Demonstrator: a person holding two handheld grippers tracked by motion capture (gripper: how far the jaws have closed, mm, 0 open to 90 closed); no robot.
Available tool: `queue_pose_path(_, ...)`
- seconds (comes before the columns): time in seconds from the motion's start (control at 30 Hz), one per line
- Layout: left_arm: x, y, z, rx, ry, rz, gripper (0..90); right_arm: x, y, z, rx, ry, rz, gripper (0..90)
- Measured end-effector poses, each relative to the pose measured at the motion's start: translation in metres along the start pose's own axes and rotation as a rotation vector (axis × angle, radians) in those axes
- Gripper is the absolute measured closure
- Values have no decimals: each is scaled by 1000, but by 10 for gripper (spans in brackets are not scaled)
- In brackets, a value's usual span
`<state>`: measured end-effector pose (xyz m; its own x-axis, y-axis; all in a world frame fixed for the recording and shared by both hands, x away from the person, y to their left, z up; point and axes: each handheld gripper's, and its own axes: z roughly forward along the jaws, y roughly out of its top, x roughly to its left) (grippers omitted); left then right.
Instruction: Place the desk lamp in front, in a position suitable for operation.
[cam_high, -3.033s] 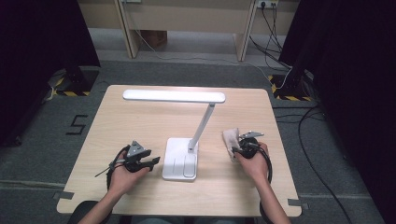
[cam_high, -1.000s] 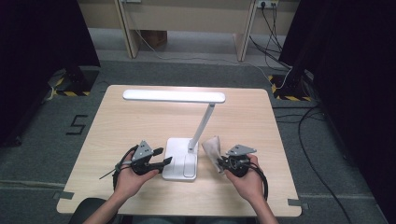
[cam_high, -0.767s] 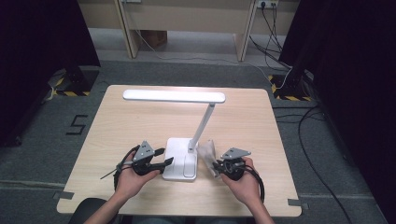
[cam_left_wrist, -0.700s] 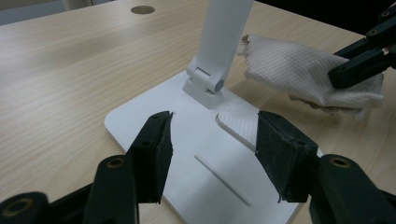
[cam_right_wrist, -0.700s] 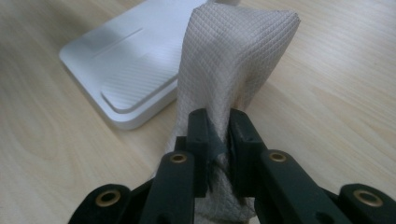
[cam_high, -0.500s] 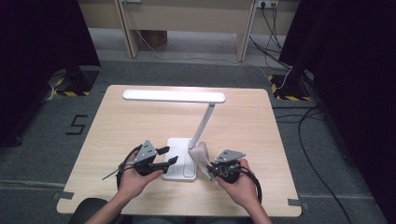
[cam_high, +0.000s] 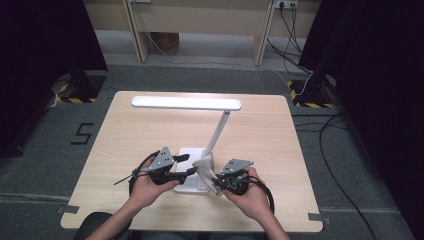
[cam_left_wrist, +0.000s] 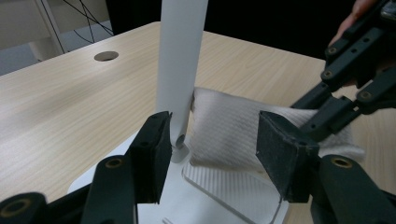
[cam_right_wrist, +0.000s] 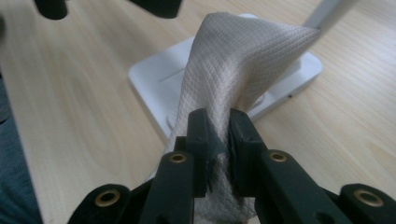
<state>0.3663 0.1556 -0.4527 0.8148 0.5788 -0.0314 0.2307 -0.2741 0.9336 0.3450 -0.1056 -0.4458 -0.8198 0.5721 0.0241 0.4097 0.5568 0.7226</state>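
Cloth (cam_high: 204, 167) against lamp (cam_high: 192, 172) stem, over base

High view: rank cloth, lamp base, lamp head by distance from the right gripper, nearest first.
1. Cloth: clamped in the right gripper, draped at the foot of the lamp's stem.
2. Lamp base: just left of that gripper, under the cloth, on the table's near half.
3. Lamp head: long white bar over the table's far half, farthest.

A pale wooden counter (cam_high: 125, 130) stands on grey carpet (cam_high: 45, 165). Black curtains (cam_high: 380, 100) hang at three and nine o'clock; cables (cam_high: 295, 30) trail at one o'clock beside beige furniture legs (cam_high: 137, 30).
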Motion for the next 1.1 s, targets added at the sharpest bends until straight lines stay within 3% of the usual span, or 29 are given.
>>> queue_pose_path(0.2,-3,6,-2,2,-50,48,431,10,6,-2,6,43,-44,808)
queue_pose_path(0.3,-4,7,-2,-4,-116,90,425,9,10,-3,-1,49,-64,808)
queue_pose_path(0.37,-5,6,-3,8,-135,102,423,9,11,-4,-3,58,-70,808)
queue_pose_path(0.43,-4,4,-2,26,-148,126,418,8,13,-5,-5,68,-78,808)
queue_pose_path(0.83,-4,-6,5,84,-180,158,388,7,18,-6,-6,104,-85,808)
queue_pose_path(1.1,-6,-8,5,118,-208,219,410,6,21,-7,-11,129,-102,808)
